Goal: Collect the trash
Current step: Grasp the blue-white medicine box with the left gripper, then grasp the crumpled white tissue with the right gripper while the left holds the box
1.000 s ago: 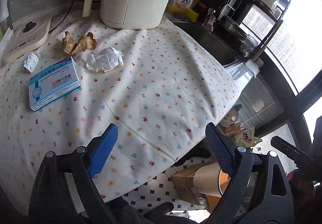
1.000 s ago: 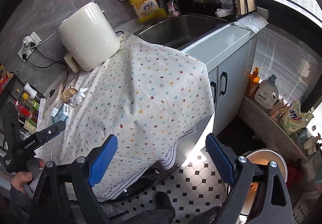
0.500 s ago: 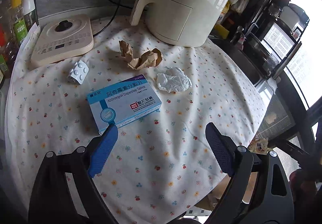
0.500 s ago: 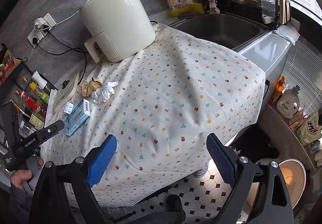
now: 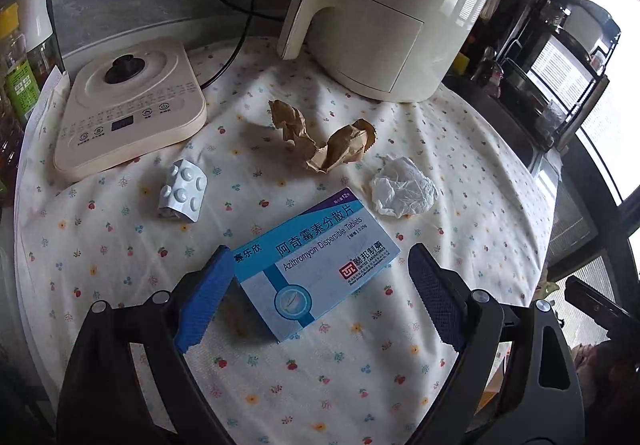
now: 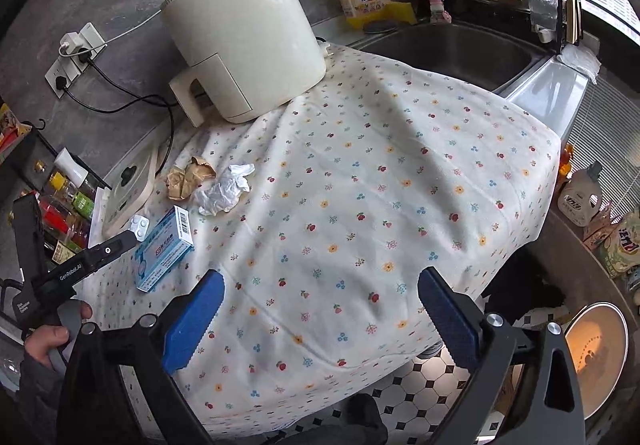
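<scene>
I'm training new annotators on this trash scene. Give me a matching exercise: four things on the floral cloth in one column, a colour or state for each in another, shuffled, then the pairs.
Things:
1. medicine box
2. paper wrapper
3. tissue
4. blister pack

Descriptions:
A. brown, crumpled
B. silver with white pills
C. blue and white, lying flat, printed
D. white, crumpled

Pairs: 1-C, 2-A, 3-D, 4-B
</scene>
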The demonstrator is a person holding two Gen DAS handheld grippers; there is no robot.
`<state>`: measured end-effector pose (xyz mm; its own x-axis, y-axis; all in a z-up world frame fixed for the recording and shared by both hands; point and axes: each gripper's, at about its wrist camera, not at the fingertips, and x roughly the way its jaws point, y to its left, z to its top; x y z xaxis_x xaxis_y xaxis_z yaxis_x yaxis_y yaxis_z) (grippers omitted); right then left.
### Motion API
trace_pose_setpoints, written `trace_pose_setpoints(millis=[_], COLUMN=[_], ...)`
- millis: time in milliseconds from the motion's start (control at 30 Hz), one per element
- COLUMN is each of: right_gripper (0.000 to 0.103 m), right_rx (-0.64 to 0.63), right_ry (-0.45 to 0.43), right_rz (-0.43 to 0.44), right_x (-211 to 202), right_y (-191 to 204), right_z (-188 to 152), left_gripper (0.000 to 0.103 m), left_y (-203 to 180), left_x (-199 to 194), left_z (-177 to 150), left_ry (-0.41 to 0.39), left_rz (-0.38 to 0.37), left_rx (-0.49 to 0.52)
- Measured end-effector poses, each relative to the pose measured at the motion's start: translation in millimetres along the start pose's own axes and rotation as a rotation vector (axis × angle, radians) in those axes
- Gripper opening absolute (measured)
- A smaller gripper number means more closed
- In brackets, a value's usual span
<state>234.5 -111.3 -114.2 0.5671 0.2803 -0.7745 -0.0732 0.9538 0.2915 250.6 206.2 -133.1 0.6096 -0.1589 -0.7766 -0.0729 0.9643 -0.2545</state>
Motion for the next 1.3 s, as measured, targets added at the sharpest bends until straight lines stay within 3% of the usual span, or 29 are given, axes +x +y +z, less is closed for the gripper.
trace_pose_setpoints(millis=[333,700,900,967,1000,1033,1300], right_gripper=[0.095,0.095,0.095,0.095,0.095,0.095,0.095], right_rx=[0.027,-0.016,-0.042,-0.039,-0.039,-0.039,-0.083], right_ry=[0.012,0.039,0.045,0.048,0.049,0.05,0.059], right_rz=[-0.062,-0.036,-0.019,-0.017,-0.016,-0.015,0.035], right_x=[-3,3,5,6,6,7,22], right_y=[-9,0,5,3,3,2,20], right_z=[-8,-9,-8,-8,-8,-7,5], left_gripper=[0.088,0.091,0.091,0.086,0.073,0.07,0.069], left_y=[14,-5,-22,-24,-25,-26,-15], left_x=[33,32,32,32,32,33,9], left_z=[8,-25,-40,-40,-40,-38,-20], left_ry=[0.039,0.09,0.096,0.091,0.087,0.088,-0.002], left_rz=[-0.015,-0.078,-0.029,0.0,0.026,0.04,0.054], left_rx=[-0.007,-0.008,0.043,0.053,0.063,0.069,0.013])
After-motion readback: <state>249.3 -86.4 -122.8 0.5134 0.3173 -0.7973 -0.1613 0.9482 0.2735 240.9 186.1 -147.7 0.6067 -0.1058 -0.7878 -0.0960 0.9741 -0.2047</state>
